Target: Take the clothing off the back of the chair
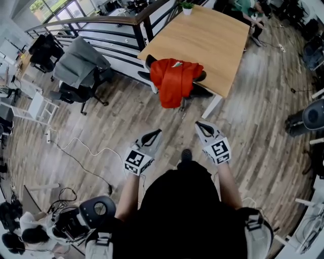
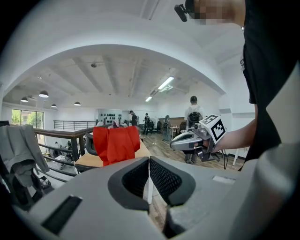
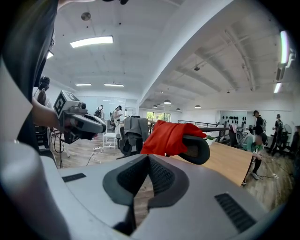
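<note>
A red garment (image 1: 174, 80) hangs over the back of a black office chair (image 1: 198, 77) pushed under a wooden table (image 1: 202, 40). The same garment (image 2: 116, 143) shows ahead in the left gripper view, and draped on the chair back (image 3: 197, 147) as red cloth (image 3: 168, 138) in the right gripper view. My left gripper (image 1: 156, 132) and right gripper (image 1: 199, 124) are both shut and empty, side by side, well short of the chair, pointing toward it. Each one sees the other: the right gripper (image 2: 174, 146) and the left gripper (image 3: 102, 127).
A second office chair with a grey coat (image 1: 80, 63) stands left by a railing (image 1: 101, 23). White cables (image 1: 76, 149) trail over the wood floor. A person sits at the table's far end (image 1: 249, 11). Equipment stands at the right edge (image 1: 309, 119) and lower left (image 1: 76, 220).
</note>
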Demonstrator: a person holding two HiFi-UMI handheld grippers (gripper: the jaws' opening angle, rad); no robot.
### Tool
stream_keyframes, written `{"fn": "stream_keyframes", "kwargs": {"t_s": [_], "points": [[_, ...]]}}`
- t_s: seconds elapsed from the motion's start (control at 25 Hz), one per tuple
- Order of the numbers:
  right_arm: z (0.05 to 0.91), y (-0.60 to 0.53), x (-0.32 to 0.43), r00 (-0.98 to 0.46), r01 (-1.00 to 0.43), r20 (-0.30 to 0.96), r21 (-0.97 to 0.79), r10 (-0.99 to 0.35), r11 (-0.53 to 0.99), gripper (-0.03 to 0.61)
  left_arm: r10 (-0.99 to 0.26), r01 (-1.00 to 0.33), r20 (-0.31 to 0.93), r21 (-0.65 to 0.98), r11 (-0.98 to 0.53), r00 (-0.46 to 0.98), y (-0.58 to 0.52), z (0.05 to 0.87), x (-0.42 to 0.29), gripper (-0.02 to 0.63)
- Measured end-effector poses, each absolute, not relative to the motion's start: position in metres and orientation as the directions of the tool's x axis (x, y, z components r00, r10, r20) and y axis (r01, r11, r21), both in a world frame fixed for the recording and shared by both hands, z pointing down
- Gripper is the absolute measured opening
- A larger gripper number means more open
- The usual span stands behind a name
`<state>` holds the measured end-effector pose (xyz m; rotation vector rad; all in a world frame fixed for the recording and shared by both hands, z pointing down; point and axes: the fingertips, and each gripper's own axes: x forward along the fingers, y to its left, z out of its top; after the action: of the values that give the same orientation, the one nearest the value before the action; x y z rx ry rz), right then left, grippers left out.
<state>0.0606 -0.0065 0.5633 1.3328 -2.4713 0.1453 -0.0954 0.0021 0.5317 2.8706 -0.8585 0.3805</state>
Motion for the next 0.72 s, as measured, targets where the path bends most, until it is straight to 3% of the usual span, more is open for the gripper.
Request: {"fn": "stream_keyframes", "kwargs": {"t_s": [0.72], "points": [[0.557,-0.064,0.093,-0.568,-0.777,0.34,0.079,-0.749,0.625,0.003,-0.573,-0.6,0.274,0.02,-0.8,0.772,-0.047,0.52,-0.058,0.009]]}}
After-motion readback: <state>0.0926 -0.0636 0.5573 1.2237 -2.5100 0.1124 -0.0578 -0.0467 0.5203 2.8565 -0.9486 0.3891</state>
